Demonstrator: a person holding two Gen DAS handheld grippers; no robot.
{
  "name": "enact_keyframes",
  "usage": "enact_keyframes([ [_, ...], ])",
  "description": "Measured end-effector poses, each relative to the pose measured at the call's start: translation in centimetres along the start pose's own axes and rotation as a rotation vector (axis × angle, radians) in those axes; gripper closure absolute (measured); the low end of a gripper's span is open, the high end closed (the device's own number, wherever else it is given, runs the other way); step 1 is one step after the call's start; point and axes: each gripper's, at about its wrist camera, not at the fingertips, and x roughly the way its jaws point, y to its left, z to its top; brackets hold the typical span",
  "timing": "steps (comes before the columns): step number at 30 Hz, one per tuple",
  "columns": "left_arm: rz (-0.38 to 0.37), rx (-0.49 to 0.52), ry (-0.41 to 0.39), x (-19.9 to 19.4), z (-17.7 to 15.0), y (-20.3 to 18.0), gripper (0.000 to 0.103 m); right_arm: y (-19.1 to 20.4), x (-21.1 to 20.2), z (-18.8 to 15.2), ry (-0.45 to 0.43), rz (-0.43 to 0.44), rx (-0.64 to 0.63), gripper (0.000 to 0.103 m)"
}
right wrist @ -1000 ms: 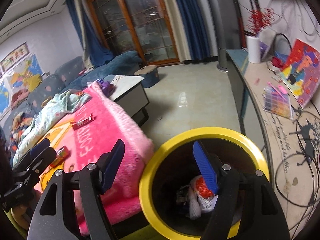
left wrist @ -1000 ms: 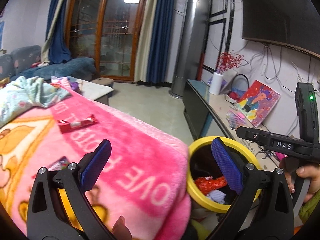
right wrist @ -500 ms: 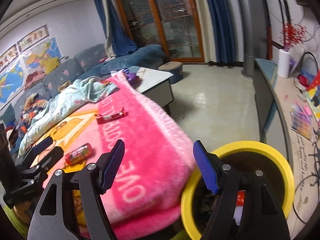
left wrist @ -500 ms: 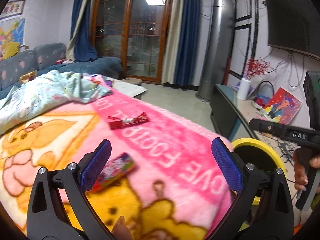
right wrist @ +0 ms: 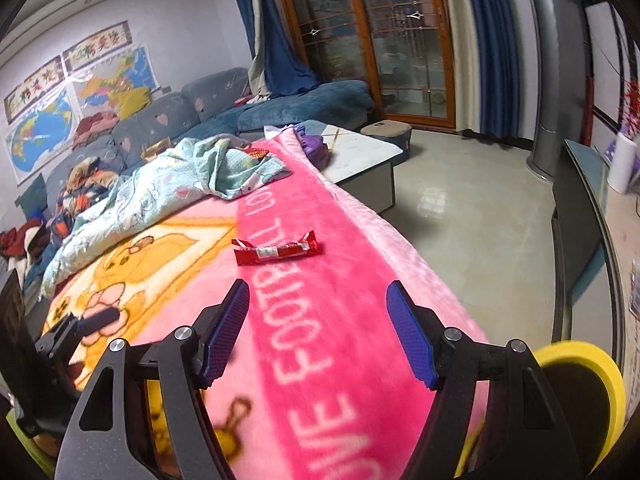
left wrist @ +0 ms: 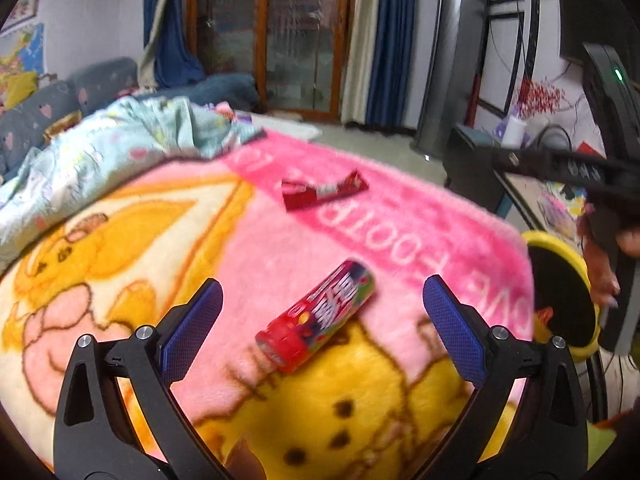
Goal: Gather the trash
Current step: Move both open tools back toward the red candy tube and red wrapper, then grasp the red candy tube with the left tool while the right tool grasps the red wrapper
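A red candy tube (left wrist: 318, 317) lies on its side on my pink blanket (left wrist: 280, 240), on the yellow cartoon print and toward the blanket's near edge. It sits between the spread jaws of my left gripper (left wrist: 318, 316), touching neither pad. Its label is too blurred to read. Farther along the same blanket a red wrapper (right wrist: 277, 251) lies flat beside the white lettering, which reads "FOOTBALL" in part. It is ahead of my right gripper (right wrist: 318, 334), whose jaws also stand apart and hold nothing. A crumpled light-blue quilt (right wrist: 160, 192) covers the blanket's far corner. Off the blanket's right edge stands a yellow-rimmed bin (left wrist: 568, 258). Beyond are a grey sofa (right wrist: 168, 116), wall maps (right wrist: 76, 88), blue curtains (right wrist: 486, 48) and wood-framed glass doors (right wrist: 404, 44).
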Motion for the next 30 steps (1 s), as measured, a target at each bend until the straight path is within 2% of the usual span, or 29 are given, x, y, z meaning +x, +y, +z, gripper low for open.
enact_keyframes([
  [4,-0.031,0.026,0.064,1.7,-0.3,1.0,0.013,0.5,3.7,1.2,0.034,-0.004,0.019,0.035],
  [9,-0.066,0.053,0.112,3.2,-0.4,0.7,0.026,0.8,8.0,2.4,0.075,-0.031,0.036,0.036],
  [14,-0.089,0.079,0.152,4.2,-0.8,0.0,0.032,1.1,12.0,3.4,0.115,-0.049,0.05,0.044],
  [15,-0.088,0.09,0.162,4.4,-0.9,-0.3,0.04,1.1,12.9,3.5,0.13,-0.052,0.05,0.045],
  [21,-0.077,0.116,0.185,4.7,-1.4,-0.9,0.046,0.8,17.2,3.3,0.197,-0.089,0.054,0.06],
  [23,-0.076,0.113,0.196,4.9,-1.4,-0.9,0.051,0.7,17.7,2.9,0.2,-0.088,0.051,0.073],
  [24,-0.077,0.107,0.202,5.0,-1.4,-0.9,0.053,0.9,17.6,2.7,0.191,-0.09,0.039,0.074],
  [26,-0.081,0.094,0.212,5.2,-1.4,-0.7,0.059,1.2,17.3,2.2,0.181,-0.08,0.017,0.087],
  [30,-0.085,0.064,0.213,5.4,-1.4,-0.4,0.066,1.1,16.4,1.7,0.167,-0.059,0.024,0.092],
])
